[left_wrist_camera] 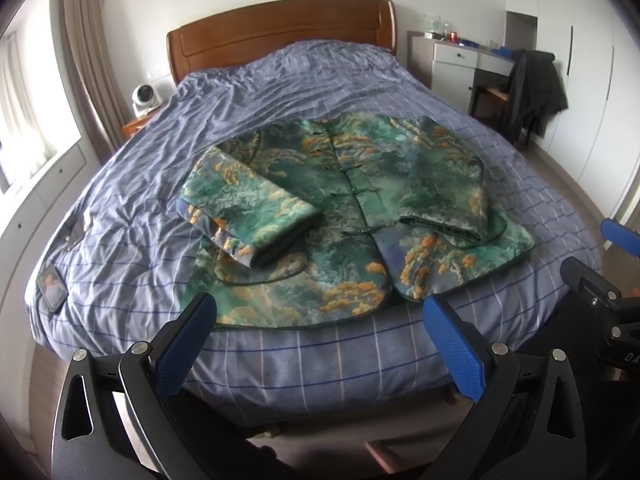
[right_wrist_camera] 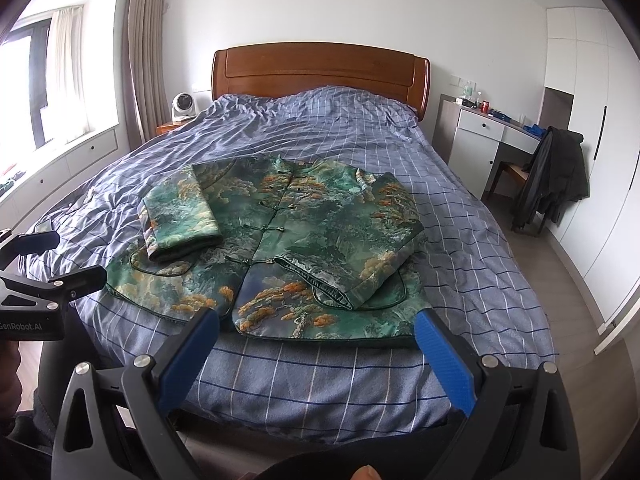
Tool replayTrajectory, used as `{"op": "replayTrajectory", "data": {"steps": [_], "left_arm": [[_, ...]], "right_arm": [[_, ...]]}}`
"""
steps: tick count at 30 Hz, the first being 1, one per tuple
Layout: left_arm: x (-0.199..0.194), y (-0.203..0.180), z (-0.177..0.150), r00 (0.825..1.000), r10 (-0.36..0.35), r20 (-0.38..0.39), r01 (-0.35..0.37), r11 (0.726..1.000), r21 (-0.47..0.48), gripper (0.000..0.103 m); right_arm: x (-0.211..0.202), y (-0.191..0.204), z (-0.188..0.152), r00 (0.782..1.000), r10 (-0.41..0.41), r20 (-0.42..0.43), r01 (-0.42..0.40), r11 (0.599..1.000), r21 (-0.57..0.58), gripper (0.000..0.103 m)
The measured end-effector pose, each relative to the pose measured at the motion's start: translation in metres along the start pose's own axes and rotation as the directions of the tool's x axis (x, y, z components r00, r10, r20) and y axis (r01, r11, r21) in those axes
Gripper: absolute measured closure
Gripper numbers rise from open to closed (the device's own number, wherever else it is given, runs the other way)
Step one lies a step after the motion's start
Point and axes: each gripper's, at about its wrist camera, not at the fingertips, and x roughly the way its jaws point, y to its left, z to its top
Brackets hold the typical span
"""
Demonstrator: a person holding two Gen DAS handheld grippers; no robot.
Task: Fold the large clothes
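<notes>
Jacket point(left_wrist_camera: 352, 216) lies front-up on the blue checked bedspread point(left_wrist_camera: 320, 84), at twelve o'clock from your grippers, both sleeves folded across its chest. Your left gripper point(left_wrist_camera: 320, 312) and right gripper point(right_wrist_camera: 318, 330) hover above the near hem, spread wide, gripping nothing.

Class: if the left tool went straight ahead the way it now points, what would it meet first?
Most likely the near hem of the green patterned jacket on the bed. The left tool is open; depth is uncertain, so it might reach the bedcover first.
</notes>
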Motion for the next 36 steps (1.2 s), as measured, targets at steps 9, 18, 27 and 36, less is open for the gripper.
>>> {"op": "replayTrajectory", "data": {"steps": [9, 18, 27, 36], "left_arm": [[0.0004, -0.0029, -0.0019, 1.0, -0.001, -0.002, 0.001, 1.0, 0.0, 0.0], [0.0004, -0.004, -0.0021, 1.0, 0.0, -0.002, 0.0, 1.0, 0.001, 0.0], [0.0015, -0.0031, -0.0036, 1.0, 0.003, 0.0, -0.003, 1.0, 0.003, 0.0], [0.0015, -0.0045, -0.0035, 1.0, 0.004, 0.0, -0.004, 1.0, 0.004, 0.0]], "right_arm": [[0.0027, 0.001, -0.0036, 1.0, 0.006, -0.01, -0.006, 1.0, 0.001, 0.003], [0.0038, 0.0023, -0.0039, 1.0, 0.009, -0.013, -0.009, 1.0, 0.001, 0.003], [0.0038, 0.0025, -0.0034, 1.0, 0.008, -0.012, -0.008, 1.0, 0.001, 0.003], [0.0038, 0.0025, -0.0029, 1.0, 0.009, -0.014, -0.009, 1.0, 0.0, 0.003]]}}
